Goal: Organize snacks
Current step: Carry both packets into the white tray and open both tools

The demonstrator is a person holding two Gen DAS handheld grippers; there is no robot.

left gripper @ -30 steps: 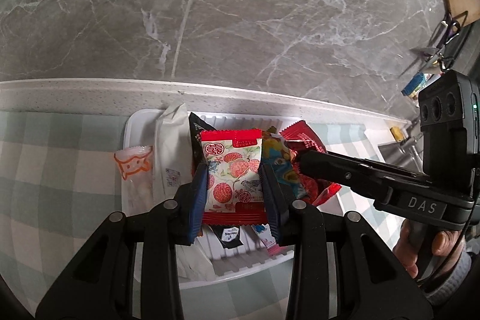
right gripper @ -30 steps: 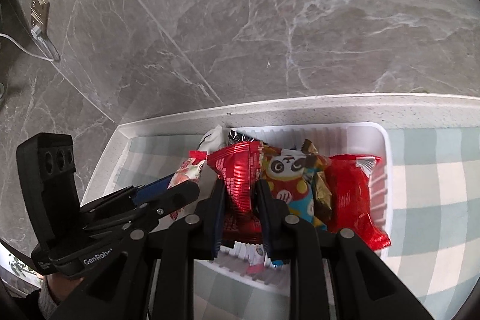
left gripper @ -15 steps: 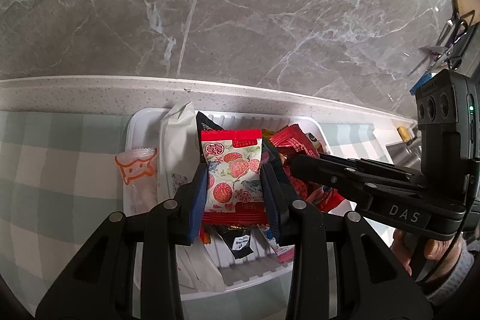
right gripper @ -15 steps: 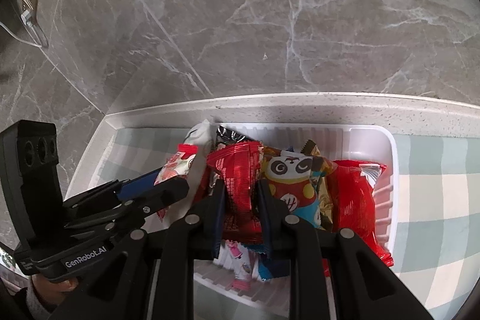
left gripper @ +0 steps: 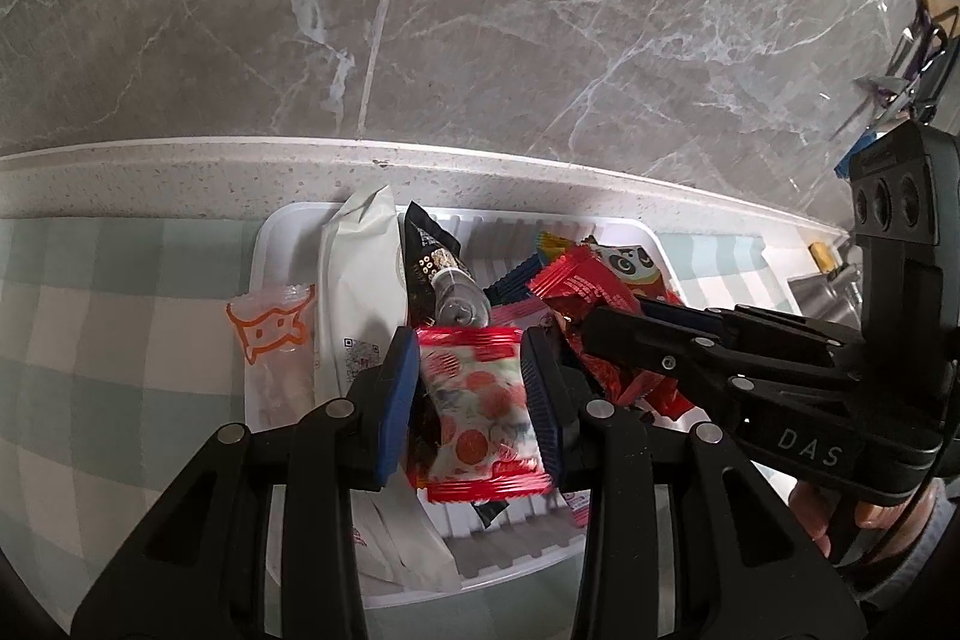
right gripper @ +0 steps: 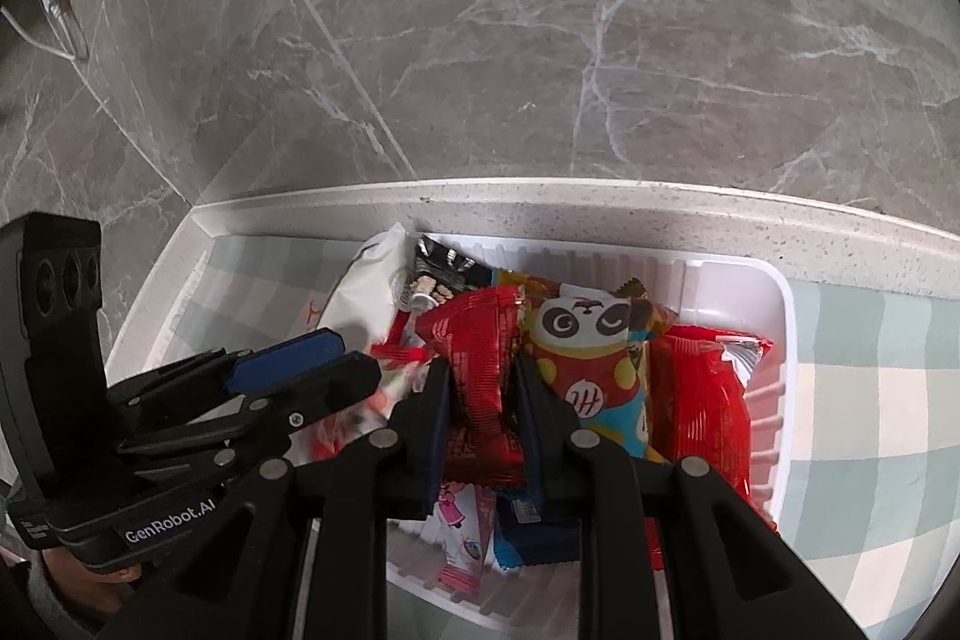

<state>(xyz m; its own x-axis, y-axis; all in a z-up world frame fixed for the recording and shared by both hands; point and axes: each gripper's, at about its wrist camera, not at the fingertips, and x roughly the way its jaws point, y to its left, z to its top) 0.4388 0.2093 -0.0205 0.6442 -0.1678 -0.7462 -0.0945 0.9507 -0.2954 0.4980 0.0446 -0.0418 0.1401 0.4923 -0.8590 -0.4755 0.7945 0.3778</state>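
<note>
A white ribbed tray (left gripper: 264,250) on the checked cloth holds several snack packets. My left gripper (left gripper: 471,358) hangs over its middle, jaws opening. A white packet printed with red fruit (left gripper: 480,412) lies tilted and loose between the pads, low in the jaws. My right gripper (right gripper: 483,370) is shut on a dark red foil packet (right gripper: 480,340) that stands upright in the tray. In the left wrist view the right gripper (left gripper: 600,334) reaches in from the right with the same red packet (left gripper: 576,280). The left gripper (right gripper: 336,358) shows at the left of the right wrist view.
In the tray are a long white packet (left gripper: 360,280), a black packet (left gripper: 429,250), a panda packet (right gripper: 588,358) and a bright red packet (right gripper: 702,400). A clear packet with orange print (left gripper: 270,334) lies at the tray's left edge. A marble wall stands close behind the ledge.
The fruit-printed packet has slid back and down between the left jaws and tilted. Both grippers have sunk a little toward the tray. The right gripper still grips the red packet.
</note>
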